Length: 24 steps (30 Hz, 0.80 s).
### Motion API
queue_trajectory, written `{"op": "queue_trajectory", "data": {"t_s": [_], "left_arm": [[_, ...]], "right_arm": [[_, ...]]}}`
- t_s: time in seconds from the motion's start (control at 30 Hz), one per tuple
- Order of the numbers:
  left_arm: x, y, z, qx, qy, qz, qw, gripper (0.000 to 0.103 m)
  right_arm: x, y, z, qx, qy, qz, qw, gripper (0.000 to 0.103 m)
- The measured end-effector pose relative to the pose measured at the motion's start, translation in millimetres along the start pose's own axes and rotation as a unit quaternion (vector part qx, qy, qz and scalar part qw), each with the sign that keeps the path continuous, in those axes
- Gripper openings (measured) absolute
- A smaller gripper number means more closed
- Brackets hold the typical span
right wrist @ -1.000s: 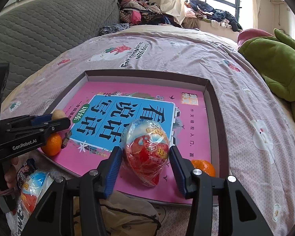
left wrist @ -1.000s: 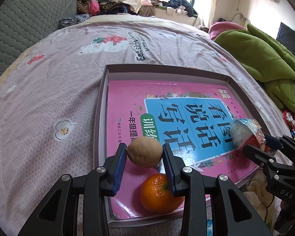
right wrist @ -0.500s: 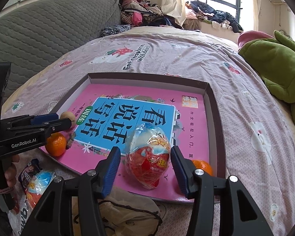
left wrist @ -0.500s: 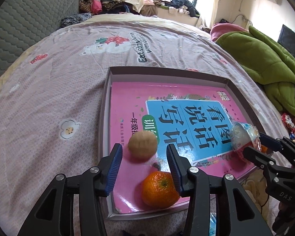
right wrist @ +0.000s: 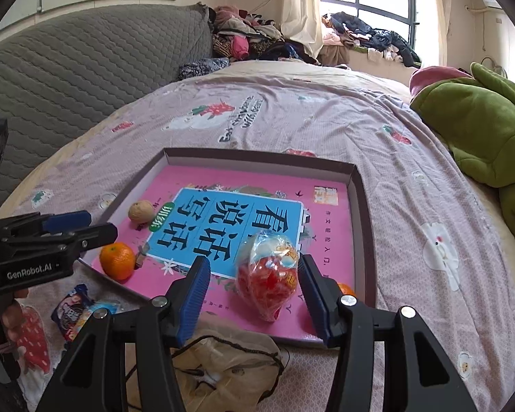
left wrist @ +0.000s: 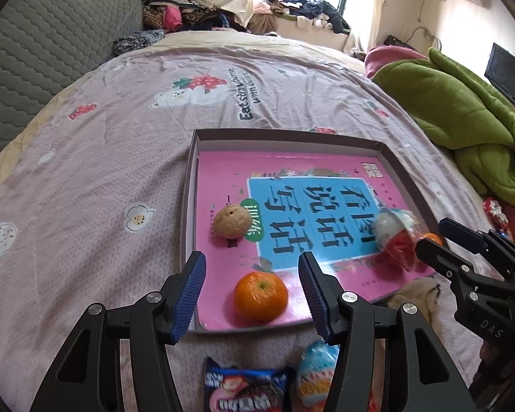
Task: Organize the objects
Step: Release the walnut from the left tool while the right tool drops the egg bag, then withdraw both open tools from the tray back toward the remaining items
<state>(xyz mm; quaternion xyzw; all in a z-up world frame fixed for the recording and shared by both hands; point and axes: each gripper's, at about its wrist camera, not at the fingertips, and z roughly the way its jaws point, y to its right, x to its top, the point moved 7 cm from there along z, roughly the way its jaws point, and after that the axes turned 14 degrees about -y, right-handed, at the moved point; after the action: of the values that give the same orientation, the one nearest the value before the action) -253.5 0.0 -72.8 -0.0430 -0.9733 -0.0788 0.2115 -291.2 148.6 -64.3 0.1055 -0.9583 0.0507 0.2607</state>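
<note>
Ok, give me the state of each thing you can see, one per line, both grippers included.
left gripper: open, holding nothing
right gripper: open, holding nothing
walnut: resting on the book
wrapped toy egg: lying on the book, wrapper on
near orange: whole, on the book
tray: book lying flat inside
snack packets: on the bed, outside the tray

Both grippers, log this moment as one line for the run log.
left gripper: open, walnut on book | right gripper: open, wrapped egg on book | tray: two oranges
</note>
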Motion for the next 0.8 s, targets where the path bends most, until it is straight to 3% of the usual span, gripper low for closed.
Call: {"op": "queue_trajectory", "data": {"t_s": [0.53,0.8], "left_arm": [[-25,8,-91,-0.008,0.069,-0.003,0.9976,0.064],[-35,17,-118,-0.017,0.089,0.007,0.9958,0.064]], "right_arm": [[1,-17,-89,0.013,0.079,-0.014,0.997,0.058],[-7,-18,-120,0.018,0.103,-0.012,0.994,0.058]]}}
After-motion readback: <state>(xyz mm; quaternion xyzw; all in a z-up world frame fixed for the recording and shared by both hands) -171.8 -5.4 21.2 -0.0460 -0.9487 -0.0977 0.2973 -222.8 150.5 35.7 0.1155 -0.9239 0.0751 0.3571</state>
